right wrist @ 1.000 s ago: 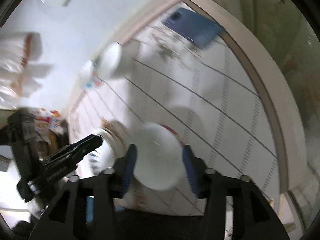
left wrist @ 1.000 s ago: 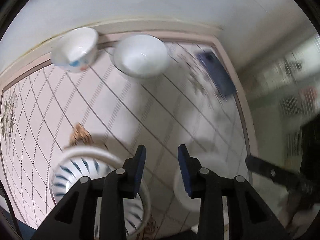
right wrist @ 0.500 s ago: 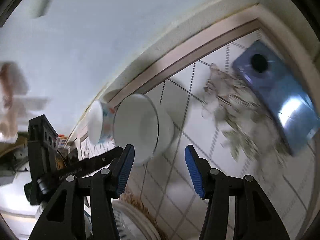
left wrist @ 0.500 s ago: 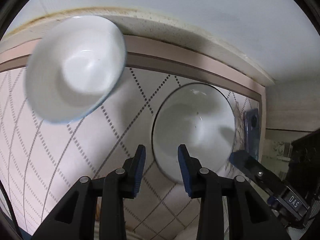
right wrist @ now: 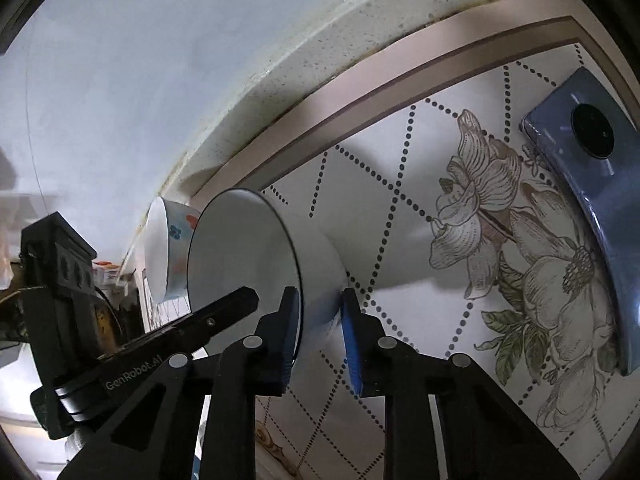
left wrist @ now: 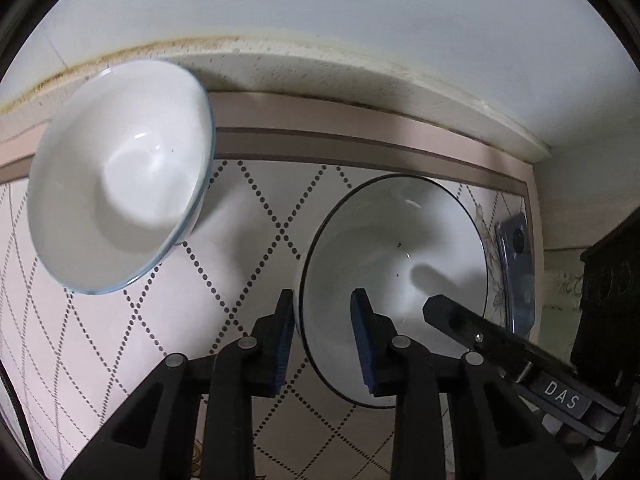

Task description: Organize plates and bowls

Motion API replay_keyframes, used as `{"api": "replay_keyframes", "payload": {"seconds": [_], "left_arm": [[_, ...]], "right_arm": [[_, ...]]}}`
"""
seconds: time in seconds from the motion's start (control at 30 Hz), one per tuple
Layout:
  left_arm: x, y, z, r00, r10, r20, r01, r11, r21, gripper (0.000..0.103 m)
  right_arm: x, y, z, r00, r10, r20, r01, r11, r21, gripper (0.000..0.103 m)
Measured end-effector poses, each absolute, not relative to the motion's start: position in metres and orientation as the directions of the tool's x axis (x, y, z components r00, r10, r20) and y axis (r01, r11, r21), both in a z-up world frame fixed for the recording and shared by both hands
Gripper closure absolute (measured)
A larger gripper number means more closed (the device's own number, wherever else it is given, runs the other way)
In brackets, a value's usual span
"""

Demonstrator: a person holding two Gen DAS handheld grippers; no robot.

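A white bowl with a thin dark rim point(left wrist: 394, 264) stands on the patterned tabletop near the back wall. It also shows in the right wrist view point(right wrist: 256, 264). My left gripper point(left wrist: 323, 336) straddles its near rim, one pad outside and one inside, jaws narrowly apart. My right gripper point(right wrist: 320, 322) straddles the opposite rim and wall of the same bowl, pads close against it. A second white bowl with blue and orange marks point(left wrist: 120, 176) sits to the left; it also shows behind the first bowl in the right wrist view point(right wrist: 164, 252).
A blue phone point(right wrist: 592, 184) lies at the table's right edge, also seen in the left wrist view point(left wrist: 518, 264). The wall's raised ledge point(left wrist: 320, 76) runs right behind the bowls. A flower print point(right wrist: 520, 240) marks the tabletop.
Both grippers moved forward from the front of the table to the dark-rimmed bowl at the back. Each now has its pads around that bowl's rim, and the right jaws have narrowed.
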State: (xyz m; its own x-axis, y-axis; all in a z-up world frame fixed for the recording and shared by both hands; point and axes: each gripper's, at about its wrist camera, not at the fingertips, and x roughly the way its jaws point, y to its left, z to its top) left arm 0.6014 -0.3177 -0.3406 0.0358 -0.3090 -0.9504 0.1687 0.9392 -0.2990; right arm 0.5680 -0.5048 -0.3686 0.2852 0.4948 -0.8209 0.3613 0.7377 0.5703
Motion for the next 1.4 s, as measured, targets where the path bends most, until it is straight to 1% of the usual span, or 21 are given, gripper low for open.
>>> {"api": "replay_keyframes", "payload": {"seconds": [0.2, 0.4, 0.57, 0.7, 0.87, 1.13, 1.4], "left_arm": [[0.585, -0.320, -0.320, 0.072, -0.304, -0.950, 0.218, 0.934, -0.283, 0.077], [0.546, -0.331, -0.293, 0.074, -0.339, -0.938, 0.283, 0.909, -0.306, 0.077], [0.507, -0.335, -0.272, 0.076, -0.357, -0.931, 0.350, 0.884, -0.310, 0.077], [0.472, -0.336, -0.258, 0.055, -0.389, -0.920, 0.396, 0.854, -0.337, 0.077], [0.434, -0.341, -0.256, -0.017, -0.406, -0.914, 0.432, 0.821, -0.373, 0.077], [0.393, -0.351, -0.267, -0.081, -0.353, -0.932, 0.521, 0.782, -0.342, 0.077], [0.379, -0.356, -0.287, -0.115, -0.295, -0.949, 0.540, 0.783, -0.308, 0.077]], "right_arm": [[0.554, -0.501, -0.348, 0.311, 0.464, -0.829, 0.327, 0.767, 0.552, 0.080], [0.522, -0.507, -0.318, 0.334, 0.449, -0.829, 0.326, 0.770, 0.548, 0.080], [0.476, -0.508, -0.291, 0.333, 0.427, -0.841, 0.319, 0.788, 0.526, 0.080], [0.430, -0.510, -0.277, 0.323, 0.425, -0.846, 0.329, 0.787, 0.521, 0.080], [0.371, -0.520, -0.257, 0.330, 0.413, -0.849, 0.358, 0.777, 0.517, 0.080], [0.313, -0.521, -0.261, 0.309, 0.406, -0.860, 0.420, 0.753, 0.507, 0.080], [0.289, -0.517, -0.287, 0.274, 0.425, -0.863, 0.462, 0.729, 0.505, 0.080]]}}
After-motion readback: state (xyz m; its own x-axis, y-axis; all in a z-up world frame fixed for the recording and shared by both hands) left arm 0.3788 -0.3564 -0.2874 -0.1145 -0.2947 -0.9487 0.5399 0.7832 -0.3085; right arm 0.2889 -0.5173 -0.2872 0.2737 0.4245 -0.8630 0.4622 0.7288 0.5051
